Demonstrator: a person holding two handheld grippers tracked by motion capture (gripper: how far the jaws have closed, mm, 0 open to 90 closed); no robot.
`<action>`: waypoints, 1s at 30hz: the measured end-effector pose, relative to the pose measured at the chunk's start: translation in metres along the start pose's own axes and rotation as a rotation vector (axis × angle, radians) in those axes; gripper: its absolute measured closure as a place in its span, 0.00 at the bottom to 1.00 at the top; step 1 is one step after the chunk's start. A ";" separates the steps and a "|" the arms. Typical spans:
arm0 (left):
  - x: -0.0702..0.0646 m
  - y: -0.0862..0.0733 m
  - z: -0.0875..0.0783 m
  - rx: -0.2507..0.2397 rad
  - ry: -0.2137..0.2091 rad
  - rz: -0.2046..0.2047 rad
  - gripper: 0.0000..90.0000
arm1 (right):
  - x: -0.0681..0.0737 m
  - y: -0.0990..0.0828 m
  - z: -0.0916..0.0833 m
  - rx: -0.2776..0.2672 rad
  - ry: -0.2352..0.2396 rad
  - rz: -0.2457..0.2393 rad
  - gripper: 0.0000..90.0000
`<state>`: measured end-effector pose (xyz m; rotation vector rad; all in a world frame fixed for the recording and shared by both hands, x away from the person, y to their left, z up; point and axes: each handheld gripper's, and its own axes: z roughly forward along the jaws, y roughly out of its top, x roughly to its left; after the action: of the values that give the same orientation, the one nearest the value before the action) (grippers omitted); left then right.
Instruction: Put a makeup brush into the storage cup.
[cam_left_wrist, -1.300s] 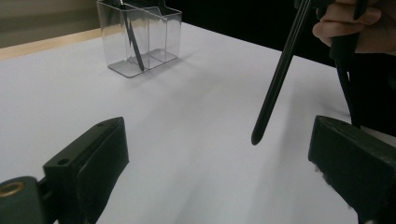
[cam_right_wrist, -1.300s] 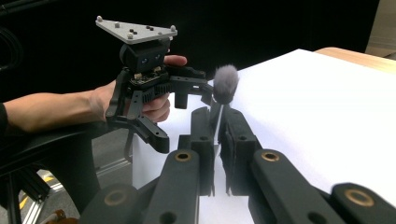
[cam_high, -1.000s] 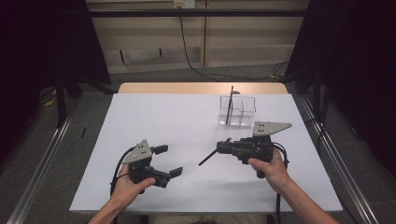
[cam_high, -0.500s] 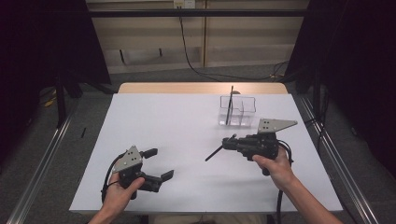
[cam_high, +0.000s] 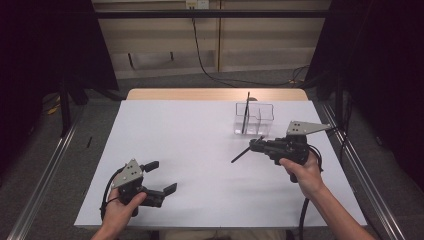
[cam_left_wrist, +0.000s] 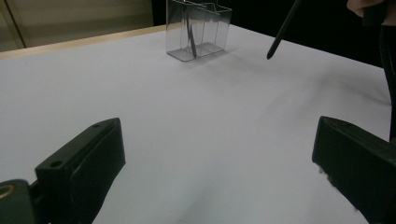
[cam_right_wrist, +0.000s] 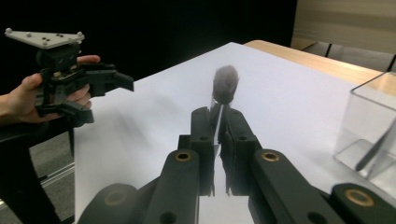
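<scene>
Your right gripper (cam_high: 256, 145) is clenched on a thin black brush (cam_high: 241, 154), its jaws pinching the handle; in the right gripper view the bristle tip (cam_right_wrist: 226, 84) sticks out just past the jaws. From above, the brush hangs over the sheet at about 4 o'clock from the table's middle, tip pointing toward 8 o'clock, clear of the surface as far as you can judge. The clear box (cam_high: 254, 119) stands just beyond it, at about 1 o'clock from the table's middle, with another dark stick (cam_high: 245, 114) leaning upright in its left compartment.

Your left gripper (cam_high: 161, 177) sits at 7 o'clock near the table's front edge, jaws spread and holding nothing.

You look to be mid-carry, taking the brush to the box. Next, lift the brush over the rim, swing it toward upright, and lower one end into a compartment before letting go; watch that you do not knock the light box over.
</scene>
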<state>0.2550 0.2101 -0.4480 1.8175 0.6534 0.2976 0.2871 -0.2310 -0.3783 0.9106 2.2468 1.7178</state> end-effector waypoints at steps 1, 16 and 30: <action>0.000 0.000 -0.001 -0.001 0.001 -0.001 0.03 | -0.001 0.002 0.000 0.001 -0.008 -0.001 0.93; 0.004 0.000 -0.022 -0.064 0.049 0.005 0.03 | -0.030 0.026 -0.005 0.045 -0.131 0.018 0.93; 0.006 -0.003 -0.021 -0.033 0.059 0.006 0.03 | -0.052 0.060 0.002 0.062 -0.207 0.035 0.93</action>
<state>0.2484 0.2305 -0.4445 1.7847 0.6805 0.3659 0.3518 -0.2497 -0.3350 1.0932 2.1708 1.4972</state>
